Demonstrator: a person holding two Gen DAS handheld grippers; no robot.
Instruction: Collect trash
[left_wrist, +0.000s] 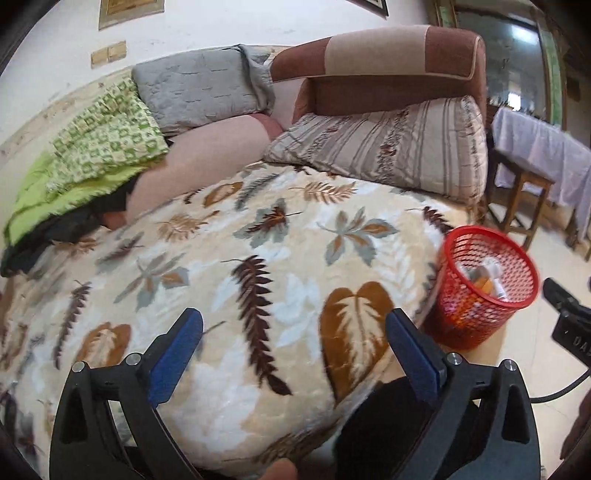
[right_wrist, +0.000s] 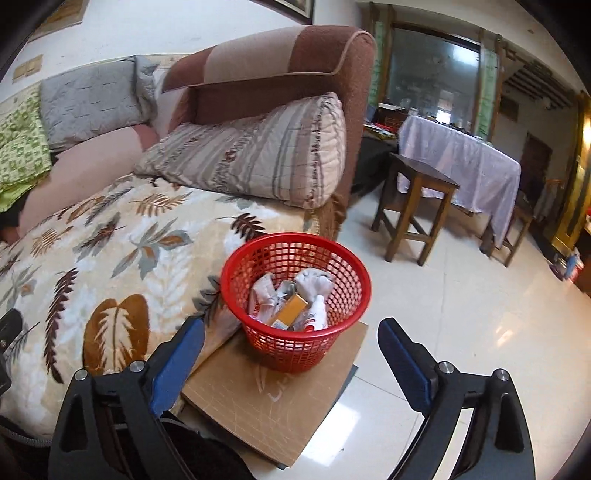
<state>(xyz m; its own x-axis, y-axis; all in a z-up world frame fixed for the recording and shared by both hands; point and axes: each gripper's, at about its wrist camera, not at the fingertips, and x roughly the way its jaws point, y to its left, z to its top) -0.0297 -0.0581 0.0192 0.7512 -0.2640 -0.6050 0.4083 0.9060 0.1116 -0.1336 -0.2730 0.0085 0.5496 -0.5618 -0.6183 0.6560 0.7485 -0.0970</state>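
Observation:
A red mesh basket (right_wrist: 295, 291) stands on a brown cardboard sheet (right_wrist: 280, 402) beside the bed. Inside it lie an orange box (right_wrist: 290, 309), a white bottle with red print (right_wrist: 317, 313) and crumpled white wrappers (right_wrist: 314, 282). My right gripper (right_wrist: 291, 336) hangs open just in front of the basket, nothing between its blue pads. The left wrist view shows the basket (left_wrist: 487, 291) at the right, beyond the bed's edge. My left gripper (left_wrist: 293, 328) is open over the leaf-patterned blanket (left_wrist: 229, 280), holding nothing. The right gripper's black body (left_wrist: 569, 317) shows at the far right.
A striped pillow (right_wrist: 258, 155) leans on the brown headboard (right_wrist: 280, 70). Grey pillow (left_wrist: 199, 88) and green quilt (left_wrist: 99, 136) lie at the bed's far side. A wooden stool (right_wrist: 417, 206) and a cloth-covered table (right_wrist: 461, 158) stand on the tiled floor (right_wrist: 461, 325).

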